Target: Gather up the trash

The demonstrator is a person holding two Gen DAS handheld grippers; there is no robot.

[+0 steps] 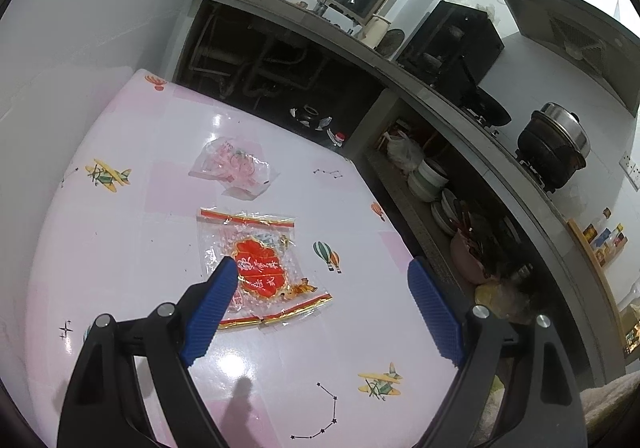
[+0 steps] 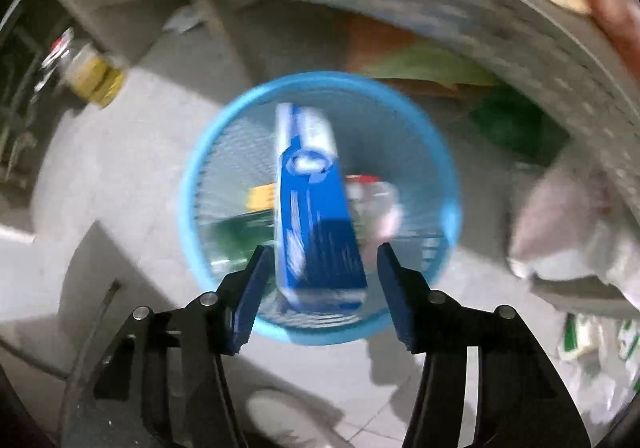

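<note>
In the left wrist view, a clear wrapper with a red label (image 1: 260,268) lies flat on the pink patterned table (image 1: 120,248). My left gripper (image 1: 322,262) hovers open just above it, its left fingertip over the wrapper's edge. Farther back lies a crumpled clear pink wrapper (image 1: 232,168). In the blurred right wrist view, my right gripper (image 2: 324,247) points down over a round blue mesh basket (image 2: 208,152) on the floor. A blue and white carton (image 2: 316,216) is between the fingers over the basket. A gap shows between it and the right pad. Other trash lies in the basket.
Beyond the table's far edge runs a kitchen counter (image 1: 400,72) with a sink, a wok and a pot (image 1: 556,144); stacked bowls (image 1: 432,176) fill the shelf below. On the floor by the basket sit white bags (image 2: 568,232) and a yellow-labelled bottle (image 2: 96,76).
</note>
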